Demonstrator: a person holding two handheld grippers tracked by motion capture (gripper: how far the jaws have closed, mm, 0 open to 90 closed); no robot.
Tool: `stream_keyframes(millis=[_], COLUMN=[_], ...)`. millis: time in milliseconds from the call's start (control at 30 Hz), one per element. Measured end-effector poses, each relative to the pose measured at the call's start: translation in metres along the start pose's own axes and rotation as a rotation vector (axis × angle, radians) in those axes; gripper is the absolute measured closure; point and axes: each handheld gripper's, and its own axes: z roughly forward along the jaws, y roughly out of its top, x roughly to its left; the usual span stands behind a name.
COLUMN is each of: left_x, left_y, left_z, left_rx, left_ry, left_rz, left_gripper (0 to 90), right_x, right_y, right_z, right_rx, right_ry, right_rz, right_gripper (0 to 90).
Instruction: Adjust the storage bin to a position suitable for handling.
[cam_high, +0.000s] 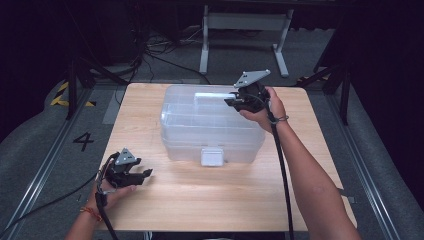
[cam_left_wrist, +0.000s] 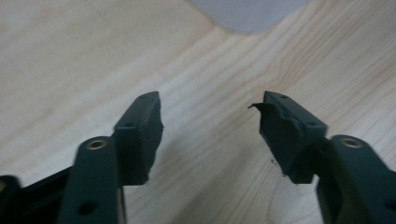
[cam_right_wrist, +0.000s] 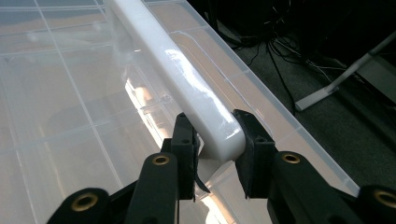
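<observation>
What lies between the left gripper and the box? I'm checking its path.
Bare wooden table separates the left gripper from the clear box, seen in the high view.

Table: pale wood with a fine brown grain running in streaks. Storage box: clear, colourless plastic, its lid marked by a faint grid of ridges. Box handle: glossy milky white. Front latch: opaque white. Left gripper and right gripper: black bodies and pads (brass-coloured screw rings at the joints), each topped with a grey plate. Floor: grey, with a black numeral at the left and yellow-and-black striped tape farther off.
</observation>
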Motion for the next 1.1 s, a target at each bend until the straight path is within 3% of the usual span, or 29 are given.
stream_keyframes(millis=[167, 233, 400, 600, 933, 1100], left_x=[0.001, 0.001, -0.002, -0.009, -0.015, -0.016], left_y=[0.016, 0.023, 0.045, 0.064, 0.079, 0.08], left_z=[-0.014, -0.021, -0.032, -0.028, -0.02, -0.015], left_rx=[-0.064, -0.097, -0.152, -0.182, -0.205, -0.227], left_ry=[0.03, 0.024, 0.021, -0.011, -0.058, -0.08], left_rz=[0.045, 0.034, 0.077, 0.094, 0.107, 0.078], left_gripper=[54.6, 60.9, 70.0, 75.7, 83.4, 83.9], right_x=[-0.003, -0.004, -0.007, -0.01, -0.013, -0.013], right_y=[0.005, 0.006, 0.009, 0.013, 0.015, 0.015], right_z=[0.0, 0.0, 0.001, 0.001, 0.001, 0.001], right_rx=[0.018, 0.026, 0.033, 0.045, 0.051, 0.049], right_ry=[-0.004, -0.003, 0.003, 0.006, 0.01, 0.009], right_rz=[-0.008, -0.009, 0.0, 0.008, 0.012, 0.014], right_gripper=[72.4, 72.5, 72.4, 72.3, 72.2, 72.2])
